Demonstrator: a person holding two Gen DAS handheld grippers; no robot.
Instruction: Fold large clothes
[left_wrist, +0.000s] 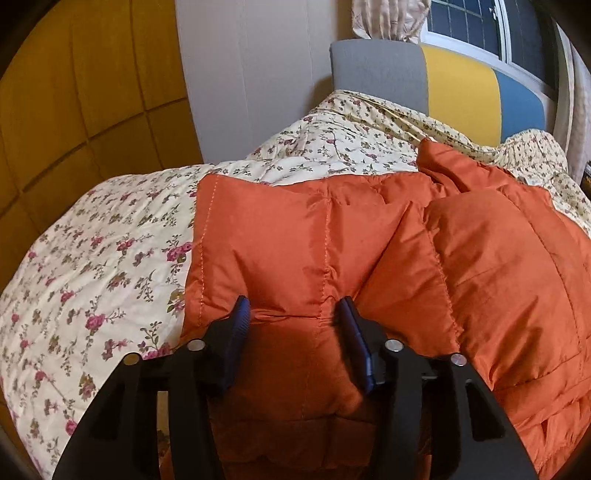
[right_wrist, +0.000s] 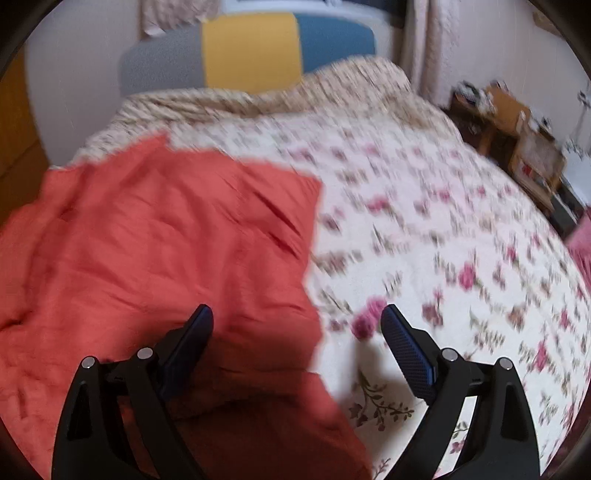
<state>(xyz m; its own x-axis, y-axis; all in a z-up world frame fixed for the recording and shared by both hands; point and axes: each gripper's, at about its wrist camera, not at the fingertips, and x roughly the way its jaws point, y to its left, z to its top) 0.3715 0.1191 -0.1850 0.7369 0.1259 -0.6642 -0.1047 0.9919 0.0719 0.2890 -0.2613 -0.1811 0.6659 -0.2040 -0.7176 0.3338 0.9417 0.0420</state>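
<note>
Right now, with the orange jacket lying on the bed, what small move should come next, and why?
Probably close the right gripper on the orange jacket edge beneath it. Its jaws stand wide open over that edge, while the left gripper already seems to pinch a puffy fold, so both sides could then lift together.

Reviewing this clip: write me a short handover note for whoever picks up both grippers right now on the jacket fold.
Left gripper: jaws half closed around a puffy bunch of the orange jacket at its near edge; it looks gripped.
Right gripper: open, holding nothing, hanging over the jacket's right edge where it meets the floral bedspread.
Jacket: lies on the bedspread, rumpled, with a panel doubled over on the side toward the headboard.
Done: at most a partial first fold.
Left: likely take the right edge with the free gripper, fold across and flatten.
</note>
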